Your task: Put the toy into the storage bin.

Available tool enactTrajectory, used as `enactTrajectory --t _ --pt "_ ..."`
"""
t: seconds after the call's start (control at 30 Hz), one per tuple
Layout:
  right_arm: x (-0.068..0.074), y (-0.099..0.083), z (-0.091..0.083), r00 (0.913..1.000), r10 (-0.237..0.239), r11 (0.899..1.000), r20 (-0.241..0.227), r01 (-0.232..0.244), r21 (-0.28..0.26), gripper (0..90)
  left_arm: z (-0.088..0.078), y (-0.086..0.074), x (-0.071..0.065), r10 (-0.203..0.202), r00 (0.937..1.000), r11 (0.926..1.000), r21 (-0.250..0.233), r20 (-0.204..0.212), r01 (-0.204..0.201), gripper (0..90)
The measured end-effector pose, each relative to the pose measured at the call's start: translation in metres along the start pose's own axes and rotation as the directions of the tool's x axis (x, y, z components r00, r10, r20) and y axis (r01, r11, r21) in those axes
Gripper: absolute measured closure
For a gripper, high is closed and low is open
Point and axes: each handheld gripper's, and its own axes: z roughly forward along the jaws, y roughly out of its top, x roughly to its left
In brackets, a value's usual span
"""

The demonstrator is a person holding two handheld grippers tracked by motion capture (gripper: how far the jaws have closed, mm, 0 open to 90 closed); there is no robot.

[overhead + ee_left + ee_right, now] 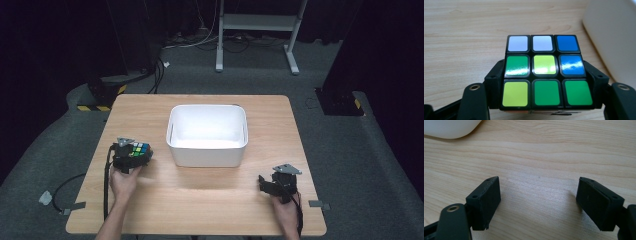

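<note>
My left gripper (131, 155) is clamped on the cube (544, 72), one black jaw against each side of it, the pads meeting it around its middle row while the top face of white, blue, green and yellow tiles looks straight into the left gripper view. From the high view the cube (139, 149) sits at the left of the table (200, 200), close to the bin (207, 135) but not touching it, and I cannot tell whether it rests on the wood or hangs just above it. The white bin stands at the table's middle, open and with nothing in it that I can see; its rounded wall (614, 37) rises just beside the cube on the right of the left gripper view. My right gripper (274, 185) waits near the table's right front corner, jaws wide apart over bare wood, holding nothing, with a curve of the bin (449, 127) at the far left of its own view. The risks as I judge them: the grip bears on smooth plastic sides, so a fast swing could let the cube twist or slide out between the pads; a layer might turn under the squeeze and loosen the hold; and carrying too low toward the bin could knock the cube or a jaw against the rim and shove the bin across the table
</note>
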Motion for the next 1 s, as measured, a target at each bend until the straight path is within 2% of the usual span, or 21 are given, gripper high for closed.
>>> enactTrajectory --t 0.03,0.2,0.3,0.43,0.63,1.0 --pt "0.0 0.0 0.0 1.0 0.0 1.0 0.0 0.0 0.0 19.5 -0.002 0.001 0.0 -0.003 0.9999 1.0 -0.004 0.014 0.003 33.8" --pt "0.0 0.0 0.0 1.0 -0.002 1.0 -0.001 0.002 0.001 19.5 -0.009 0.005 -0.004 0.041 0.9991 0.9991 -0.011 0.013 -0.041 33.8" --pt "0.0 0.0 0.0 1.0 -0.001 1.0 -0.001 0.001 0.001 19.4 -0.013 0.005 -0.005 0.035 0.9993 0.9993 -0.014 0.015 -0.035 33.8" --pt "0.0 0.0 0.001 0.9999 -0.013 1.0 -0.005 0.013 -0.003 19.5 -0.017 0.005 -0.004 0.019 0.9991 0.9996 -0.02 0.039 -0.018 33.8" --pt "0.0 0.0 0.001 0.9999 -0.013 1.0 -0.005 0.013 -0.003 19.4 -0.023 0.01 -0.005 0.04 0.9984 0.9991 -0.018 0.041 -0.04 33.8" --pt "0.0 0.0 0.001 0.9999 -0.013 1.0 -0.005 0.013 -0.003 19.4 -0.03 0.019 -0.009 0.035 0.9962 0.999 -0.03 0.08 -0.033 33.8"
